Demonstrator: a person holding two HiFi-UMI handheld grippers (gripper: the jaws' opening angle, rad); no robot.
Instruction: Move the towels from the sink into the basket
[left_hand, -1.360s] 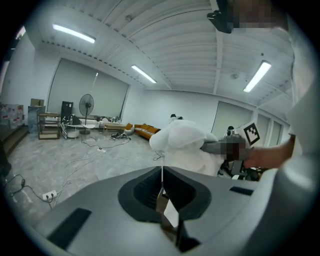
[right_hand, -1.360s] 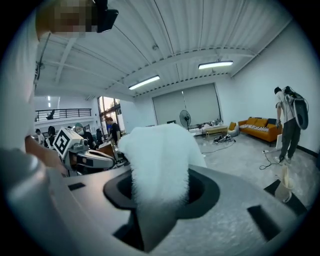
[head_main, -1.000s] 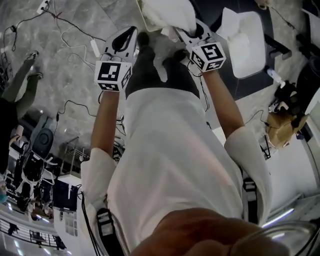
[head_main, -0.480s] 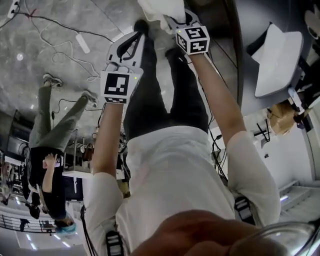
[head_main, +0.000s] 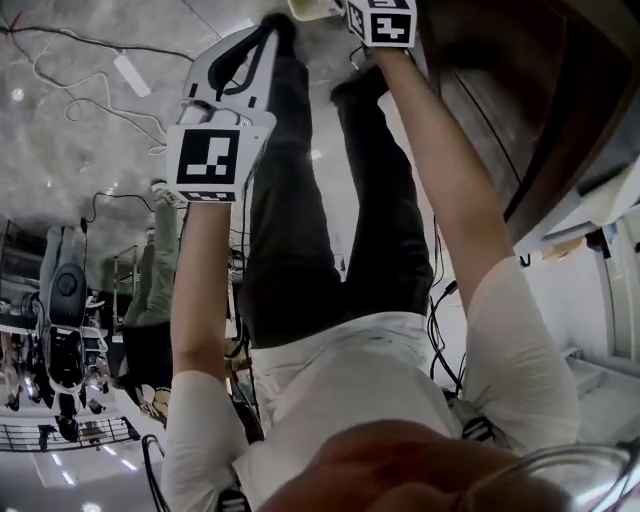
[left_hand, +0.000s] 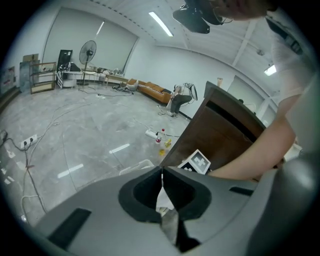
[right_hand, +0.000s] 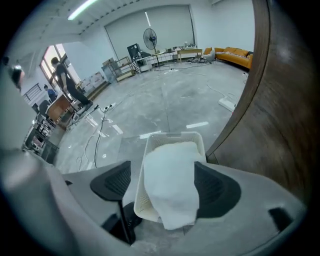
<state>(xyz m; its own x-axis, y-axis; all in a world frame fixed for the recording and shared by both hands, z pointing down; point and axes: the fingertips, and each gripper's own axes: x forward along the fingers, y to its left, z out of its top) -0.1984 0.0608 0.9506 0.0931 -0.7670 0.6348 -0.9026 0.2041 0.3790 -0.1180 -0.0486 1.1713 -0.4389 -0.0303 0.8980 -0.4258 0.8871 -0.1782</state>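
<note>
now, right gripper (right_hand: 165, 186): jaws just been opening, released, pads off the towel (right_hand: 171, 170) between them
towel: in the basket (right_hand: 141, 197), draped over its near rim
basket: on the floor (right_hand: 165, 105) by brown cabinet (right_hand: 280, 125)
left gripper (left_hand: 162, 185): clenched, empty

A towel (right_hand: 170, 185) lies in the basket (right_hand: 141, 200), its near end draped over the basket's near rim. The basket stands on the floor (right_hand: 165, 100), just left of a cabinet (right_hand: 285, 100). Beyond it, a power strip (right_hand: 226, 104) lies on the floor near the cabinet's left side. Far back stands a fan (right_hand: 150, 36), with a sofa (right_hand: 235, 51) to its right.
</note>
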